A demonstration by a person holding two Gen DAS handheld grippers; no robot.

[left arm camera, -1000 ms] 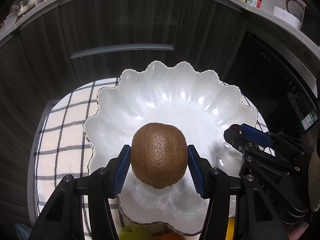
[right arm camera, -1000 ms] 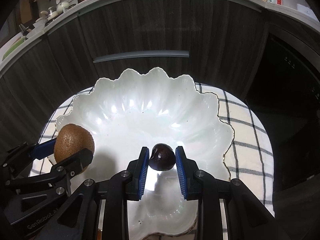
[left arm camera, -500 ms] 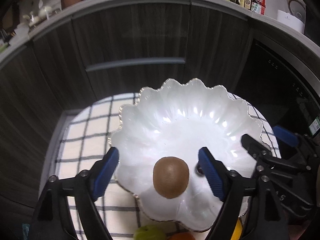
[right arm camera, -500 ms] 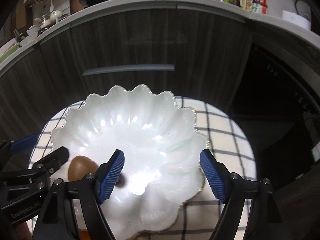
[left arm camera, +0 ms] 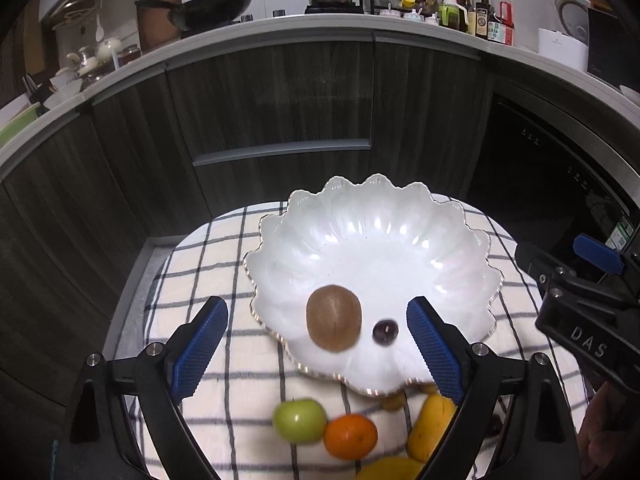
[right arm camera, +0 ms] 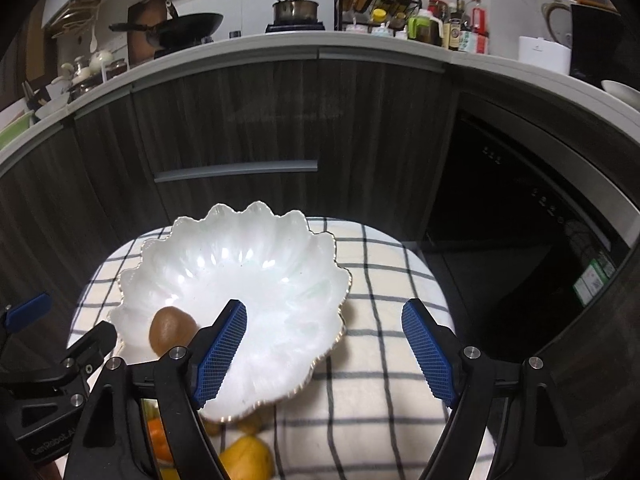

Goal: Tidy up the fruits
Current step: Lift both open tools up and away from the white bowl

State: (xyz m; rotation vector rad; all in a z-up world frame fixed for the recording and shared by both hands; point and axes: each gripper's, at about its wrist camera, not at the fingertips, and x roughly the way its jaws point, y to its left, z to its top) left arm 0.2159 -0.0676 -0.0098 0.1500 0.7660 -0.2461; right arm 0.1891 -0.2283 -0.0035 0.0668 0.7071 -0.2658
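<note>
Dark wood-grain cabinets fill the background under a pale kitchen counter crowded with a wok, a pot and bottles. Nearer, a white cloth with a dark check covers the worktop, and a scalloped white plate sits on it. On the plate's near part lie a brown kiwi and, just to its right and not touching it, a small dark round fruit. Off the plate, on the cloth at its near edge, a green apple touches an orange; yellow fruit lies to the right of them, partly hidden.

Left gripper hangs over the plate's near edge, its blue-padded fingers spread wide and holding nothing. Right gripper is likewise spread wide and empty, its left finger over the plate and its right over the cloth. From the right wrist view the kiwi shows beside that left finger.
</note>
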